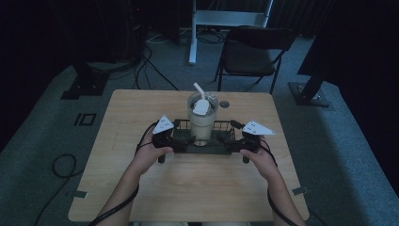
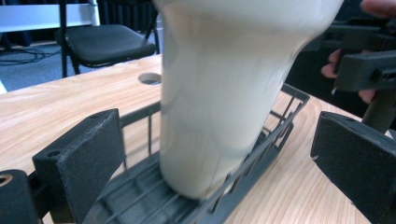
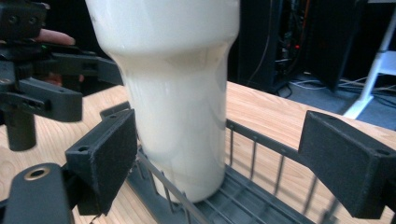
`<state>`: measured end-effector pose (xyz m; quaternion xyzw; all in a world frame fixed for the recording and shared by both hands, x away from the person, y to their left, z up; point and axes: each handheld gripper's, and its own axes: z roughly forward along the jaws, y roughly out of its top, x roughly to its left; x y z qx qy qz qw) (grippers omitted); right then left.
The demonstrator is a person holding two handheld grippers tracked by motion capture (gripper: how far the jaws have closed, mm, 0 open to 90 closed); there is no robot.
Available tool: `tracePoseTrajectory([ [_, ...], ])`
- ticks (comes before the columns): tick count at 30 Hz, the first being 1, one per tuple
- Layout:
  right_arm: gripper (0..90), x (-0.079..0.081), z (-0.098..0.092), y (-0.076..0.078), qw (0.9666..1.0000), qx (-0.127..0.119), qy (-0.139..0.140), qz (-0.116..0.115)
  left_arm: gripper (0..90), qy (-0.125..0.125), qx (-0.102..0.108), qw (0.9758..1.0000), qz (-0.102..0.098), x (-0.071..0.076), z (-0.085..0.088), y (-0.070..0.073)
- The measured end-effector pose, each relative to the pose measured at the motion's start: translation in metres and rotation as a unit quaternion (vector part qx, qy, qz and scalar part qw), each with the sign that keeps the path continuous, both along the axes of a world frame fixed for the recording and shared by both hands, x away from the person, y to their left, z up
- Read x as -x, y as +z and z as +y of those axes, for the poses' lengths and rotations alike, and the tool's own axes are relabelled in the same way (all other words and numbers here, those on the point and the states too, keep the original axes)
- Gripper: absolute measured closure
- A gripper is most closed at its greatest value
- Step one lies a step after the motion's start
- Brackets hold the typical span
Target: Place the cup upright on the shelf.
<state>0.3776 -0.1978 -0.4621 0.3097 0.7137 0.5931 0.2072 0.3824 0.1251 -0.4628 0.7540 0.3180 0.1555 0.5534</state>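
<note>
A tall white tumbler (image 1: 201, 120) with a lid and a straw stands upright in a dark wire basket (image 1: 221, 126) at the middle of the wooden table (image 1: 188, 188). My left gripper (image 1: 181, 141) is at the basket's left end and my right gripper (image 1: 230, 142) at its right end, each held in a hand. In the left gripper view the left gripper (image 2: 215, 140) is open, its jaws wide apart on either side of the basket (image 2: 289, 93) and tumbler (image 2: 224, 93). The right gripper (image 3: 224, 154) is likewise open around the basket (image 3: 261, 140), with the tumbler (image 3: 177, 93) close ahead.
A round hole (image 1: 224, 103) sits in the tabletop just behind the basket. Beyond the table stand a black folding chair (image 1: 254, 52) and a white desk leg (image 1: 193, 37). Cables lie on the grey floor at the left (image 1: 61, 165).
</note>
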Motion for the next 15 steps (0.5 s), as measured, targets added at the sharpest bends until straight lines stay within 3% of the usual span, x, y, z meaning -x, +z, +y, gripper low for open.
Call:
tracePoseTrajectory([
  [13,11.7,0.015,-0.029,-0.002,0.9987,-0.001,-0.05,0.011,2.9,0.026,-0.004,0.9996,0.008,0.017,0.036,-0.01],
  [15,11.7,0.019,-0.038,-0.005,0.9979,0.006,-0.063,0.013,2.9,0.04,-0.005,0.9991,0.013,0.024,0.048,-0.017],
])
